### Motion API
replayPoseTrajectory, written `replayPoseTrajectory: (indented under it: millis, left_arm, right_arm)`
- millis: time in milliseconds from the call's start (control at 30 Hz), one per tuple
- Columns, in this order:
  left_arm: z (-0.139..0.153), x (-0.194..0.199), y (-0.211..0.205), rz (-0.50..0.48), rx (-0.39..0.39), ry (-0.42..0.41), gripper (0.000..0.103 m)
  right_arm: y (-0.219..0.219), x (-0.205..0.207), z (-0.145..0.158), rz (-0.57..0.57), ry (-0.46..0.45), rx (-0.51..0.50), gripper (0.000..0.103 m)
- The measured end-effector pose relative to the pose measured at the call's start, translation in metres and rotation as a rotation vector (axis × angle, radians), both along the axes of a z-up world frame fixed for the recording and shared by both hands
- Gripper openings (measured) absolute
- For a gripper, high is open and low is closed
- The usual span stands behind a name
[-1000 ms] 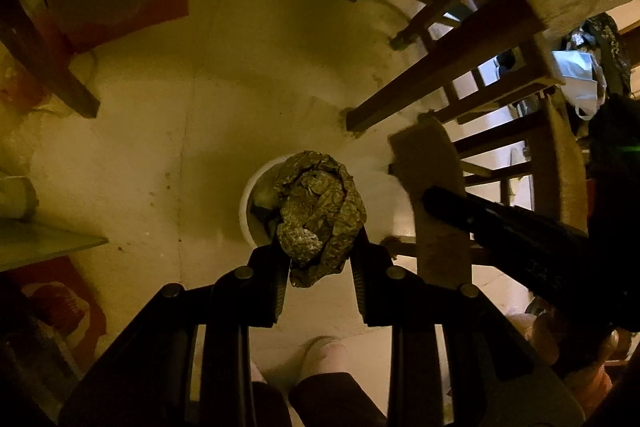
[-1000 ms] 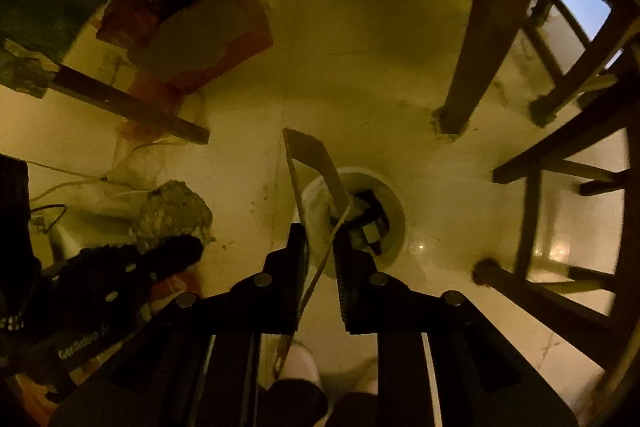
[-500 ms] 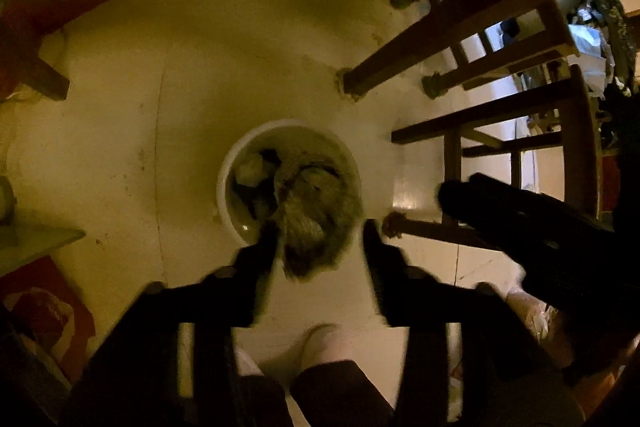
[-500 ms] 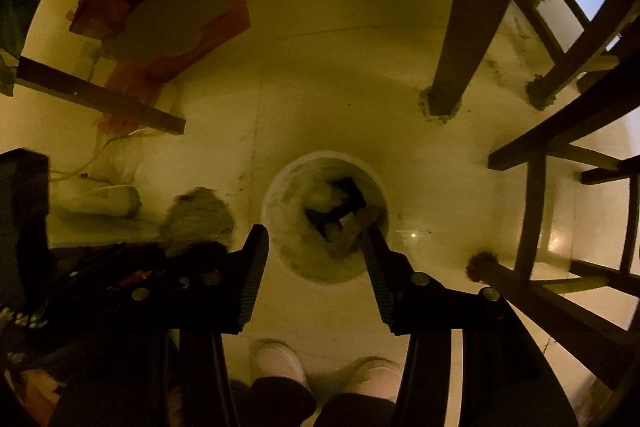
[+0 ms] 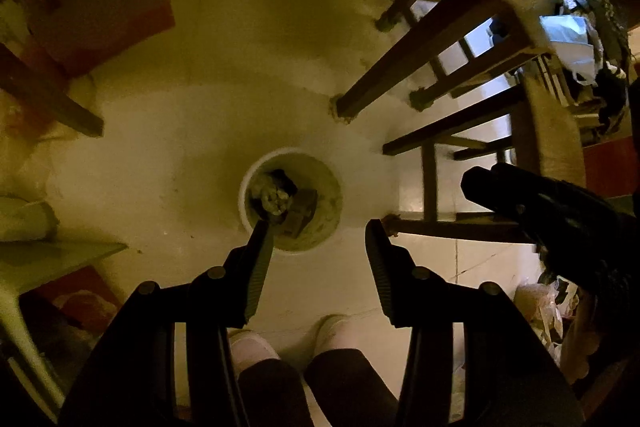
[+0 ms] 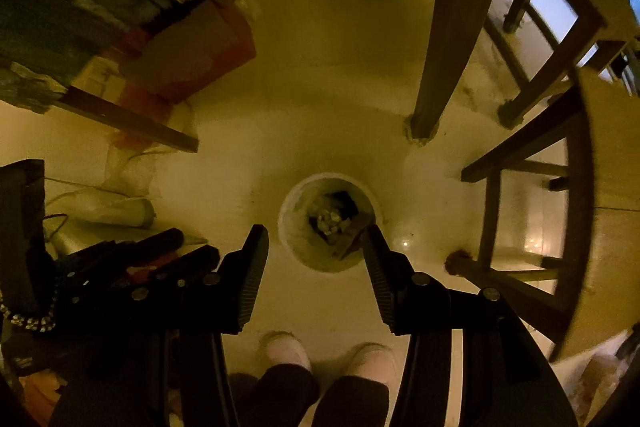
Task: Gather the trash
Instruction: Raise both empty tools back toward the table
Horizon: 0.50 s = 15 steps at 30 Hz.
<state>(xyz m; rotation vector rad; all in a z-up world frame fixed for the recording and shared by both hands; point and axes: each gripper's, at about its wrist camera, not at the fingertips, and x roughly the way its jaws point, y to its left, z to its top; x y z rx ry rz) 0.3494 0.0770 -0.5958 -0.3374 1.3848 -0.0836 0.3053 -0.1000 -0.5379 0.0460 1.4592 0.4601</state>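
Both wrist views are directed straight down from well above the floor [image 5: 168,163]. The white bin [image 5: 334,187] [image 6: 290,223] and the wearer's shoes [image 6: 286,349] are shared by both views.

We hold our left claw [image 5: 318,227] pointing straight down with its fingers spread wide and nothing between them; our right claw [image 5: 532,203] shows at about 3 o'clock in that view. Our right claw [image 6: 316,231] also points down, fingers wide apart and empty, with the left claw [image 6: 176,247] at 9 o'clock. Our feet [image 6: 328,353] show at 6 o'clock.
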Motion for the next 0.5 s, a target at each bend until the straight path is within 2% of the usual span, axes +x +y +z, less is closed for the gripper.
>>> replayPoseTrajectory:
  millis: [233,500]
  left_arm:
    - [0.117,-0.013,0.009,0.010,0.045,-0.113,0.046]
    - [0.272,-0.036,0.021,0.044,0.066,-0.307,0.046]
  right_arm:
    - [0.005,-0.005,0.107,0.012,-0.089,0.029,0.045]
    - [0.010,-0.025,0.255,0.024,-0.279,0.065,0.045]
